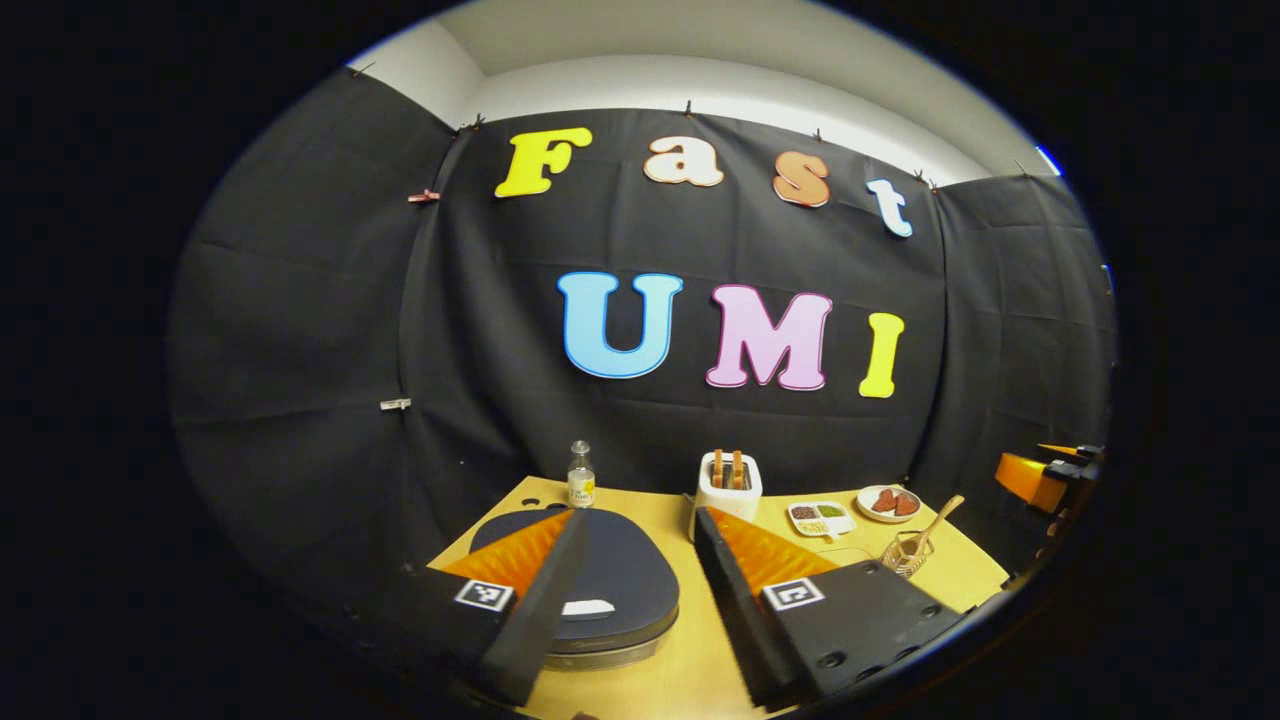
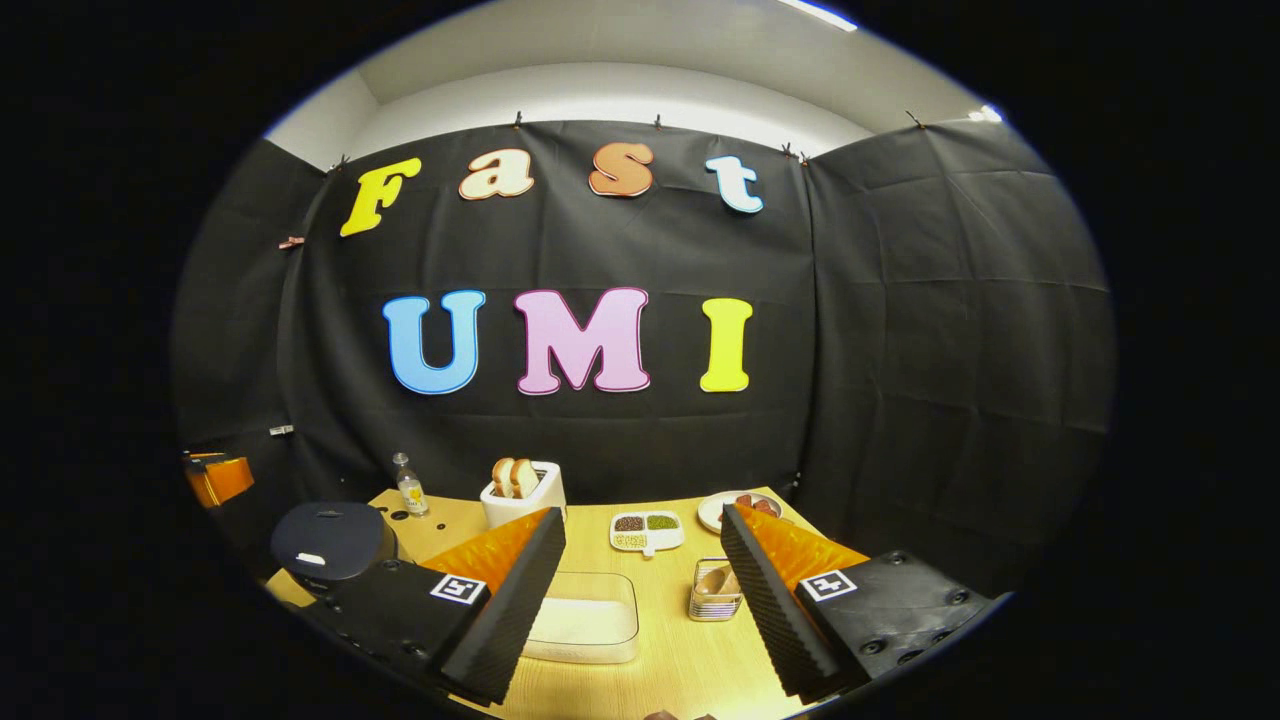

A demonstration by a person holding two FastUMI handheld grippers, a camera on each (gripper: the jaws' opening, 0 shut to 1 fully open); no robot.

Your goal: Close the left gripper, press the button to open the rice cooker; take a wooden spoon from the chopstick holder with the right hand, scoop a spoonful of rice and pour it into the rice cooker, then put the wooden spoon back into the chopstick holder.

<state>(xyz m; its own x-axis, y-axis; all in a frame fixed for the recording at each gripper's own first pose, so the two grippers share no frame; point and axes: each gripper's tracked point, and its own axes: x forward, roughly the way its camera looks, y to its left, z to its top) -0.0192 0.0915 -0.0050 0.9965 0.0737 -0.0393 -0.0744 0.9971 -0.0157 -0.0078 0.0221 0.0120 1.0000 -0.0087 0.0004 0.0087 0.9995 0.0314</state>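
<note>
The dark rice cooker sits with its lid down, a pale button at the lid's front. My left gripper hovers open just above and in front of it, one finger on each side of the lid. The wooden spoon leans in the wire chopstick holder at the right. In the right gripper view, my right gripper is open and holds nothing. Below it are a clear rice container and the chopstick holder with the spoon. The rice cooker stands far left.
At the back of the wooden table are a small bottle, a white toaster with bread slices, a divided dish of beans and a plate of red food. Black cloth walls close in the table.
</note>
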